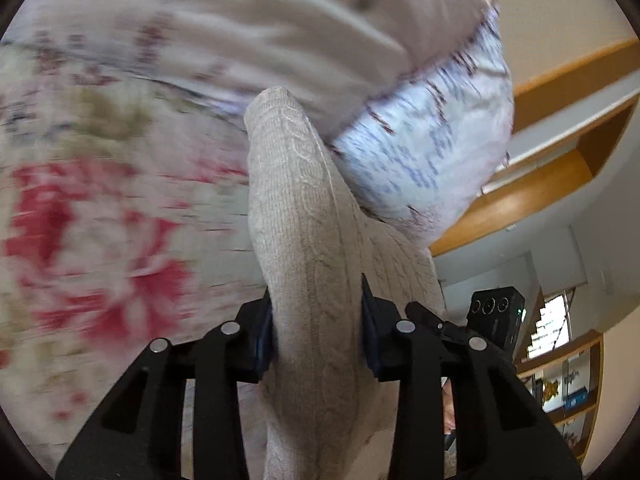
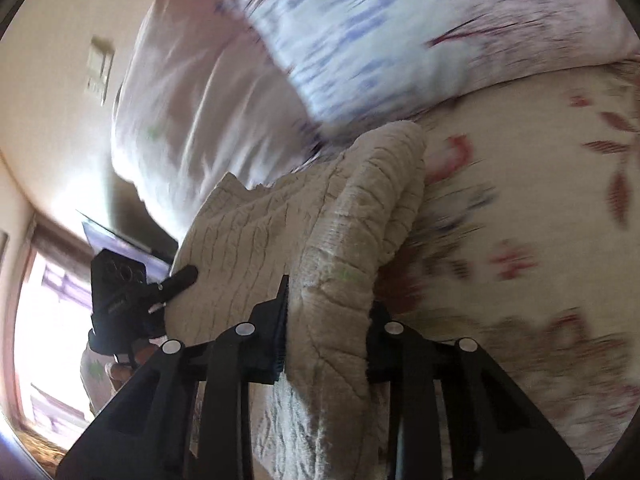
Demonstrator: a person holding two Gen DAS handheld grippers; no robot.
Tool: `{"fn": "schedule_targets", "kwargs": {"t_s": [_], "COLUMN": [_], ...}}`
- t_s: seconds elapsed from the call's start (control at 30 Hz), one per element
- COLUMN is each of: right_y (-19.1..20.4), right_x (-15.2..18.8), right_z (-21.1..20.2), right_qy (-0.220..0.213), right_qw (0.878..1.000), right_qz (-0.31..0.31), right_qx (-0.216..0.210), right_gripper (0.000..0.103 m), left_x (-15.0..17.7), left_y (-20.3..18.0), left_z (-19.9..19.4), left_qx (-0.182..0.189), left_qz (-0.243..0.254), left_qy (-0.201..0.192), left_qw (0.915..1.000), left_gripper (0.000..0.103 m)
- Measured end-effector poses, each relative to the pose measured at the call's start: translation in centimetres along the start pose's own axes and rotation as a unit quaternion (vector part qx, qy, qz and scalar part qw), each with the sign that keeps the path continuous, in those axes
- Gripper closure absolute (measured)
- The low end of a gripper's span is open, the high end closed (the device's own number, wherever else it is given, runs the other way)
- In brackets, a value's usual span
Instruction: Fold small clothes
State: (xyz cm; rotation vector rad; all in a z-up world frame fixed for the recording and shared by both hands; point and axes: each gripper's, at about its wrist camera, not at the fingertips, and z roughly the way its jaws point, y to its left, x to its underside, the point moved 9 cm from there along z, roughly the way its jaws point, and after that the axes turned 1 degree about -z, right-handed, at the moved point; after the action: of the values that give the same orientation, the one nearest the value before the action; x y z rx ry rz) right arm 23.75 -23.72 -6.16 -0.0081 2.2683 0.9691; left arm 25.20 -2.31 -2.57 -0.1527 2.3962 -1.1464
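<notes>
A beige cable-knit garment (image 1: pixel 304 216) runs up from between the black fingers of my left gripper (image 1: pixel 318 320), which is shut on a bunched fold of it. The same knit (image 2: pixel 280 224) appears in the right wrist view, thick and doubled over, and my right gripper (image 2: pixel 328 320) is shut on its folded edge. The cloth hangs lifted above a floral bedspread (image 1: pixel 92 216). The other gripper's black camera block (image 1: pixel 496 316) shows low at the right in the left wrist view, and at the left (image 2: pixel 116 300) in the right wrist view.
A white pillow with blue and dark marks (image 1: pixel 432 144) lies just beyond the garment, with a pale pillow (image 2: pixel 192 112) beside it. Wooden shelving (image 1: pixel 560 120) is on the wall at right. A bright window (image 2: pixel 48 320) is at lower left. The bedspread (image 2: pixel 540 216) spreads to the right.
</notes>
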Motion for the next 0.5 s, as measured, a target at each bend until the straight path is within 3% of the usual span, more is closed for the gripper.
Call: {"fn": "schedule_targets", "kwargs": {"t_s": [0.13,0.27,0.4,0.5], "right_y": [-0.2,-1.1,-1.3,-1.2], "right_x": [1.0,1.2,1.0,0.9], "right_z": [2.4,2.3,-0.4,-2.0], "right_qy": [0.009,0.019,-0.007,-0.036], "right_qw": [0.999,0.999,0.999,0.998], "right_qz": [-0.001,0.027,0.013,0.001], "right_qx": [0.035,0.030,0.045,0.054], "right_gripper": [0.073,0.064,0.063,0.063], "left_x": [0.4,0.6,0.4,0.6], "left_y": [3.7,4.6,2.9,0.8], "left_z": [-0.6,0.0,-1.7,-4.0], "left_qx": [-0.014,-0.015,-0.063,-0.079], "left_qz": [-0.030,-0.042,0.015,0.078], "left_qy": [0.009,0.005,-0.028,-0.072], "left_qw": [0.9994,0.9990,0.9975,0.9912], "left_gripper": [0.064,0.057,0.053,0.048]}}
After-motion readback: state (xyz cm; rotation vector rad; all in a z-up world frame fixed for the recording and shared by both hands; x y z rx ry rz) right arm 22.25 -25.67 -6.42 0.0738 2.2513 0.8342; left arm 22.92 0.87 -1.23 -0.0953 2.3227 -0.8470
